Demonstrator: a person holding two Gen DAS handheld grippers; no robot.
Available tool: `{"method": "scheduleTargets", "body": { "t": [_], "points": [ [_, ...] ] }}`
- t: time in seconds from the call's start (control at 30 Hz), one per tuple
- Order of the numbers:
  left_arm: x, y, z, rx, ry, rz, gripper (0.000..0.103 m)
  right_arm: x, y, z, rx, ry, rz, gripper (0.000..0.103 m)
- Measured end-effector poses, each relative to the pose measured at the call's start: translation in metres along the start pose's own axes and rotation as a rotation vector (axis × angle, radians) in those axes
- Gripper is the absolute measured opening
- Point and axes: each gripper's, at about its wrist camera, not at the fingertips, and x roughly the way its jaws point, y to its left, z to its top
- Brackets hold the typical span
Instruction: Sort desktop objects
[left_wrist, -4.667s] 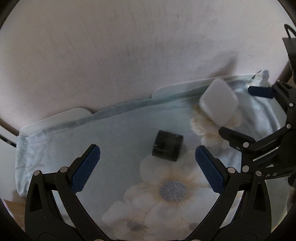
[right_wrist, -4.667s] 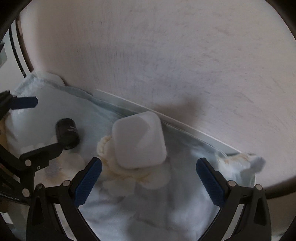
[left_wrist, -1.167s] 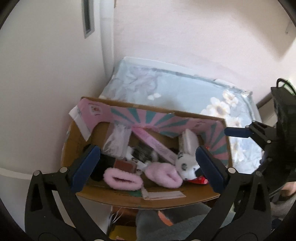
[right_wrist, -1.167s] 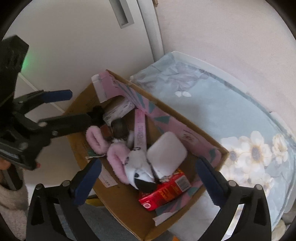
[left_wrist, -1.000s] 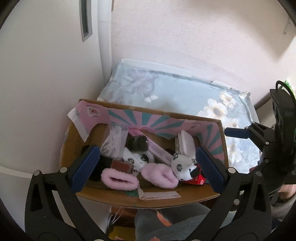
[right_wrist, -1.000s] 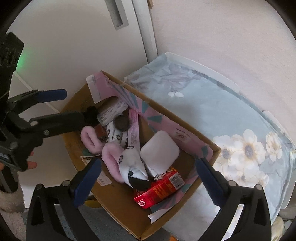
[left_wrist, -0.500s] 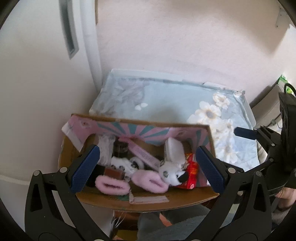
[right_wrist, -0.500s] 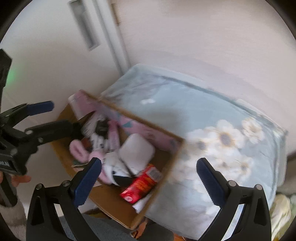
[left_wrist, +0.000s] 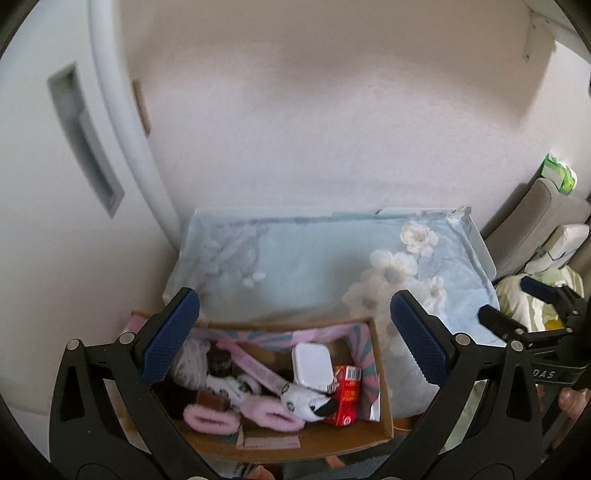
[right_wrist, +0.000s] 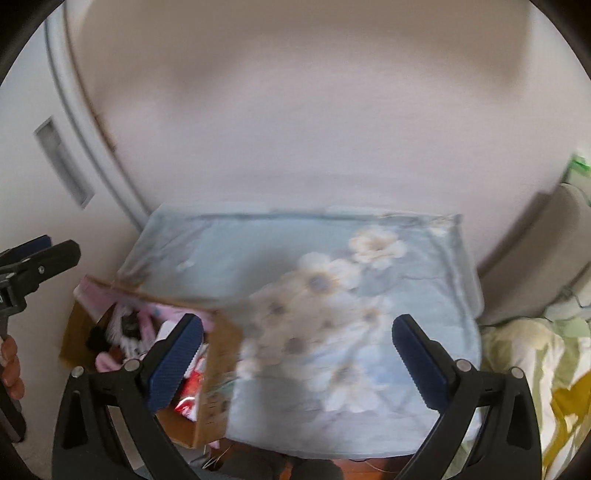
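A cardboard box (left_wrist: 384, 413) with pink patterned flaps stands in front of the table. It holds a white square case (left_wrist: 311, 362), a red carton (left_wrist: 346, 392), pink fluffy slippers (left_wrist: 210, 420), a small panda plush (left_wrist: 308, 400) and a black jar (left_wrist: 218, 362). My left gripper (left_wrist: 295, 334) is open and empty, high above the box. My right gripper (right_wrist: 297, 349) is open and empty, high above the flowered table cloth (right_wrist: 332, 295). The box (right_wrist: 218, 373) also shows at the lower left of the blurred right wrist view.
The small table under the light blue flowered cloth (left_wrist: 314, 258) stands against a pinkish wall. A white door with a recessed handle (left_wrist: 81, 140) is at the left. A grey cushion (left_wrist: 535, 221) and yellow-green bedding (right_wrist: 535, 369) lie at the right.
Both grippers have pulled up and back from the box and tilted up toward the wall. The white case and black jar, earlier on the cloth, now lie in the box.
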Motion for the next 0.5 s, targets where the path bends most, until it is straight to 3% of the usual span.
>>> {"method": "scheduleTargets", "body": {
  "t": [0.2,0.5],
  "points": [
    [0.001,-0.021,0.01,0.041,-0.022,0.039,0.103,-0.009,-0.019,0.003,0.029,-0.036,-0.065,0.102],
    [0.002,-0.03,0.01,0.04,-0.045,0.084,0.103,-0.007,-0.023,0.001,0.045,-0.044,-0.067,0.102]
  ]
}}
